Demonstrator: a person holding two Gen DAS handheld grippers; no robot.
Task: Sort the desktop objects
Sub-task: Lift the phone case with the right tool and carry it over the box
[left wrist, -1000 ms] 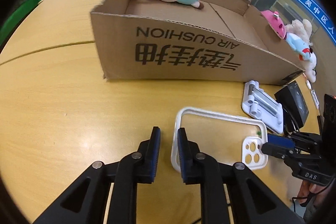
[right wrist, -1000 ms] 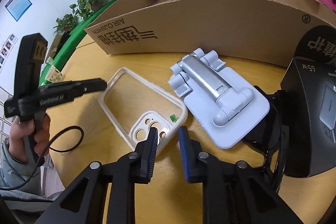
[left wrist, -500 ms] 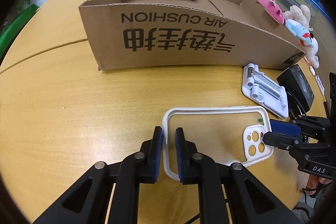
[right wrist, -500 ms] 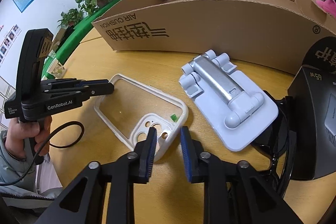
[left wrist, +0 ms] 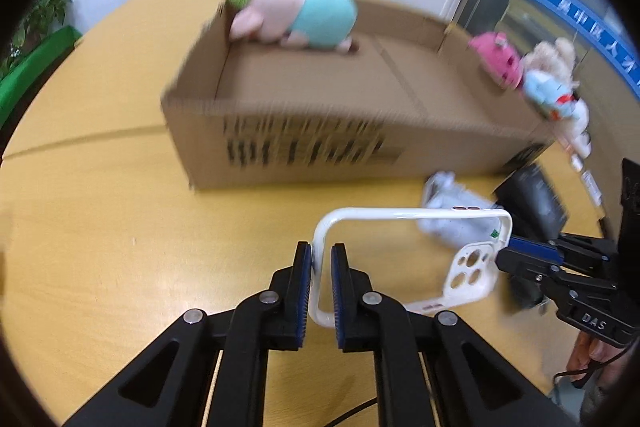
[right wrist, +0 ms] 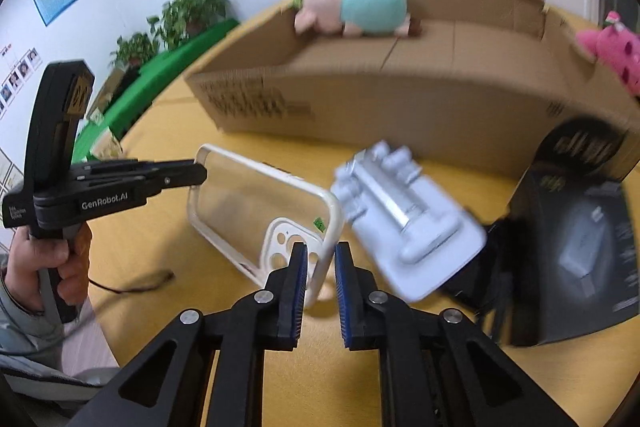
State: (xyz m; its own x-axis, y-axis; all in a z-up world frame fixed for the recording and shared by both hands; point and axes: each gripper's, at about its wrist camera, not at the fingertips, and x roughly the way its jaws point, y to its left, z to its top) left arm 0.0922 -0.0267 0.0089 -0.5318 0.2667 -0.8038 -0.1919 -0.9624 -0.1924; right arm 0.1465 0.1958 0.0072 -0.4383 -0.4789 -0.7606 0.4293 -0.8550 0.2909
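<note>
A white phone case (left wrist: 412, 215) with a clear back is held off the wooden table (left wrist: 100, 235) by both grippers. My left gripper (left wrist: 319, 259) is shut on its plain end rim. My right gripper (right wrist: 321, 261) is shut on the rim at the camera-hole end (right wrist: 292, 239); it also shows in the left wrist view (left wrist: 520, 255). The left gripper shows in the right wrist view (right wrist: 176, 179). A light grey phone stand (right wrist: 404, 223) lies on the table behind the case.
An open cardboard box (left wrist: 332, 107) stands behind, with a pink and teal plush (left wrist: 296, 13) on its far rim. More plush toys (left wrist: 532, 75) sit at its right end. A black charger box (right wrist: 576, 239) stands at the right. A black cable (right wrist: 132, 283) lies near the table's edge.
Both grippers closed on the phone case's two ends and lifted it off the table, tilted. The views are blurred from motion.
</note>
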